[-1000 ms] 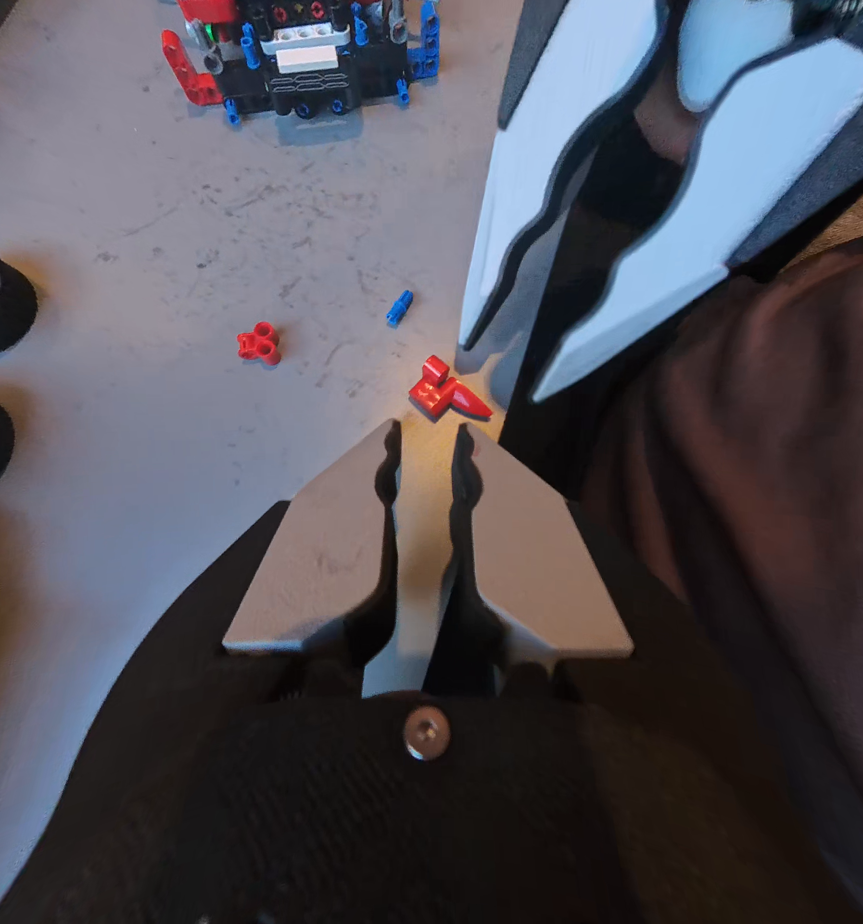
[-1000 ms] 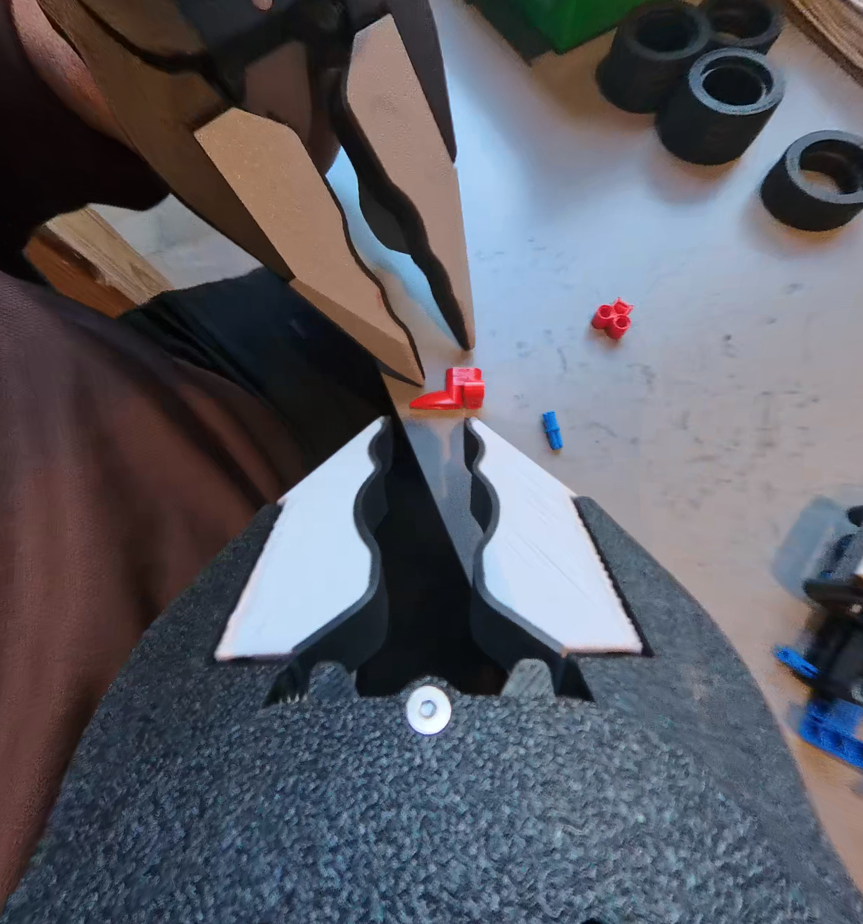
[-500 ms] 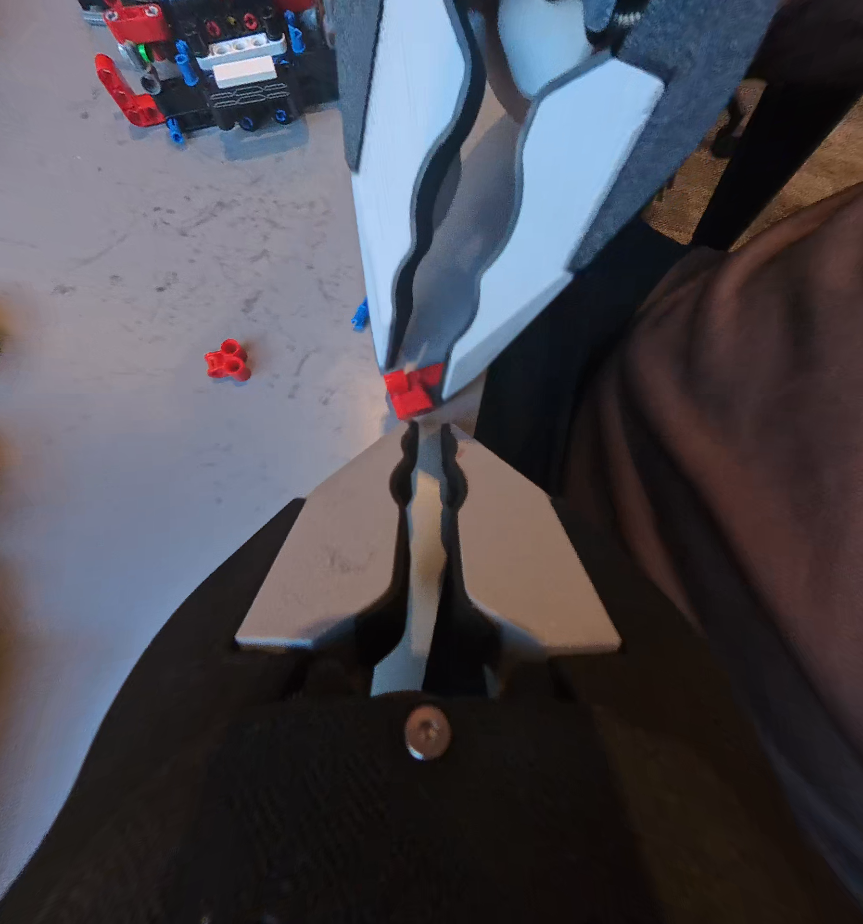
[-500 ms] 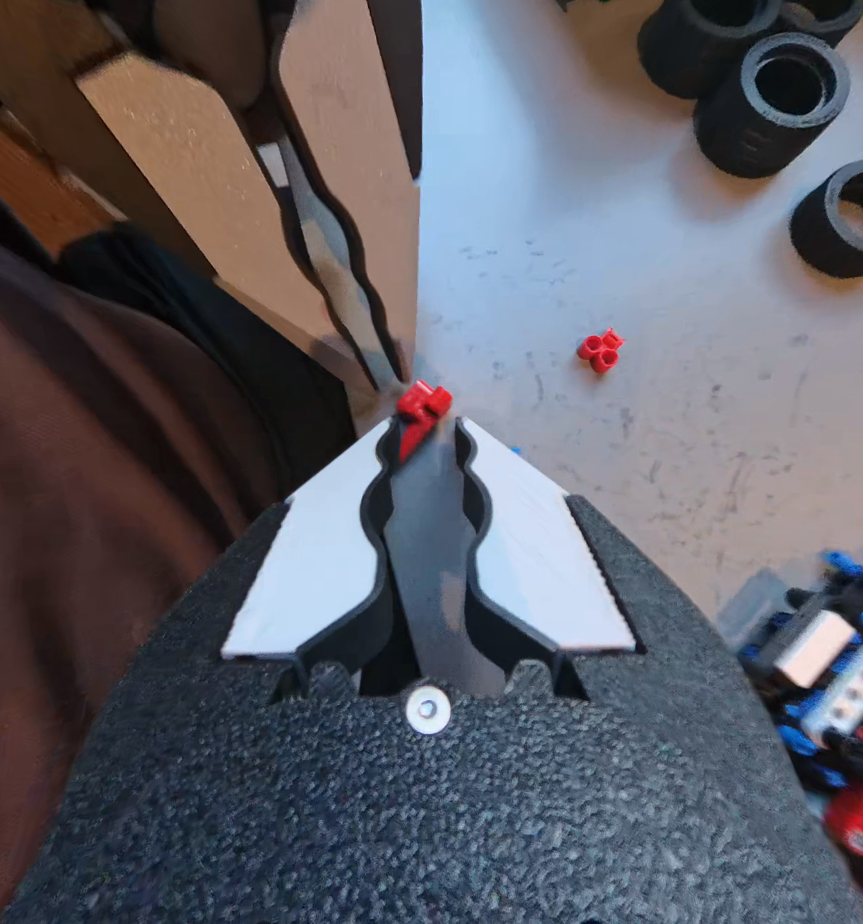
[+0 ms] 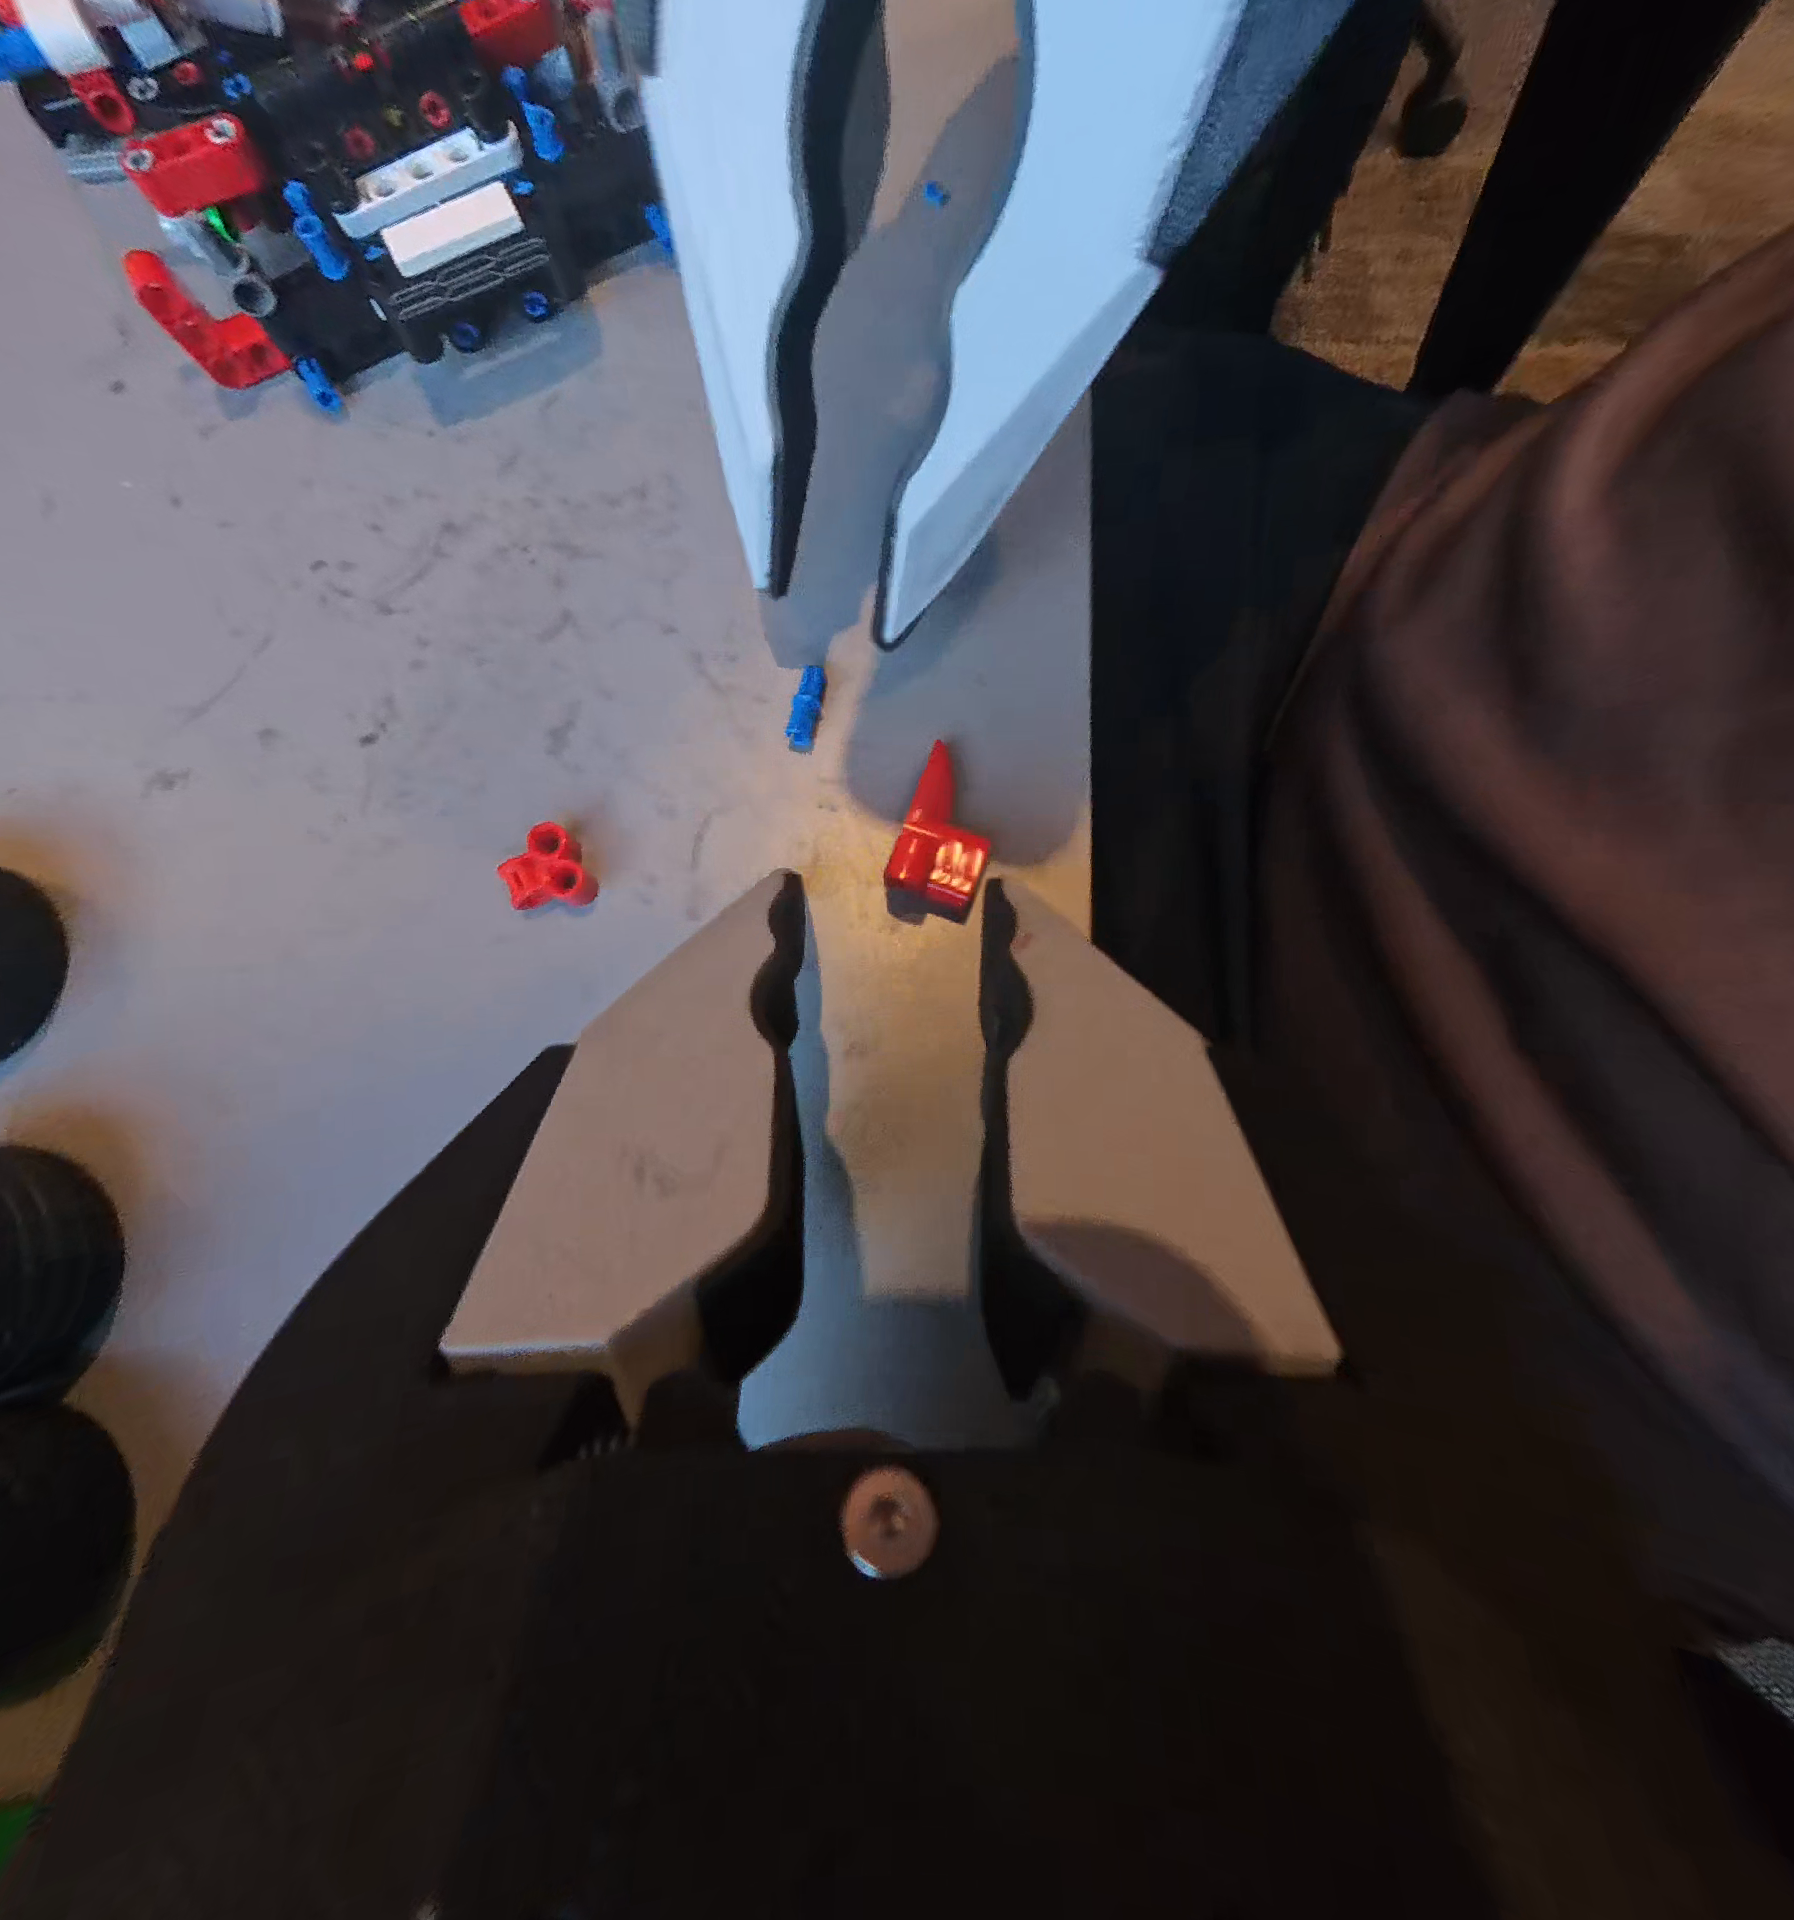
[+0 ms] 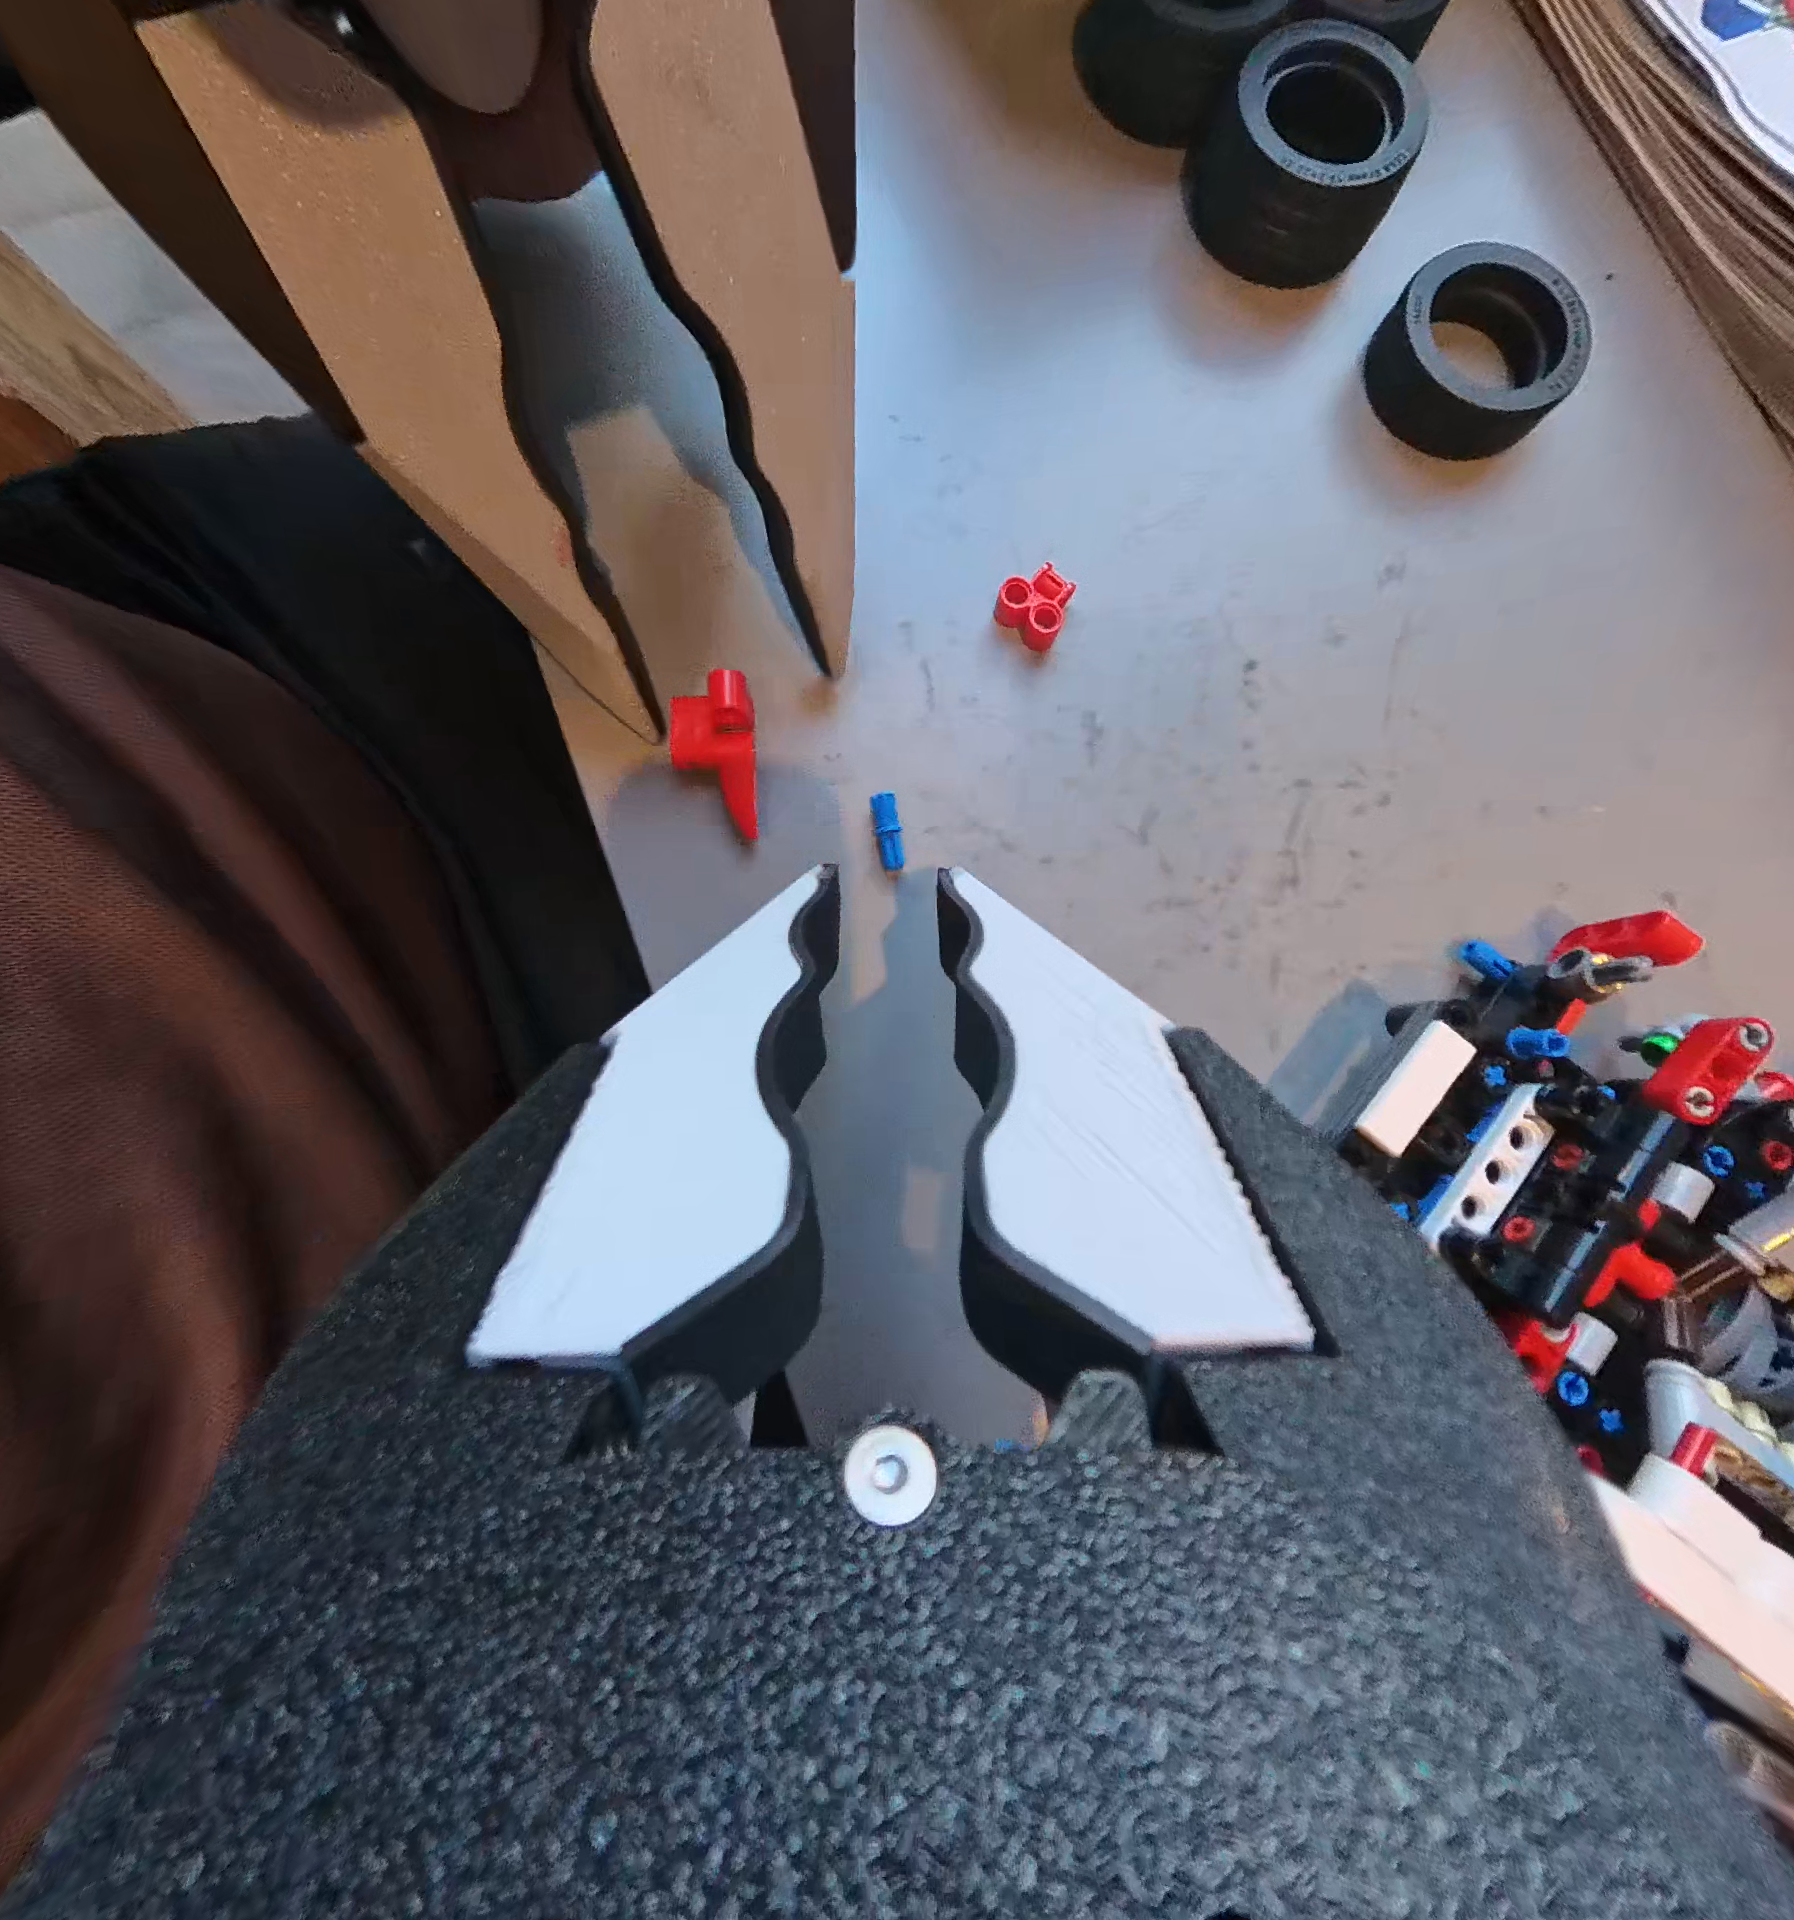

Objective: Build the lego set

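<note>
Both your claws hang parted and empty; the red pointed piece lies at your left claw's one o'clock—straddle it, then pinch.

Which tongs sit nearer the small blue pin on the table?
Right. The right tongs, open, have their tips just short of the blue pin. The left tongs, also open, are farther off, beside the red pointed piece.
</note>
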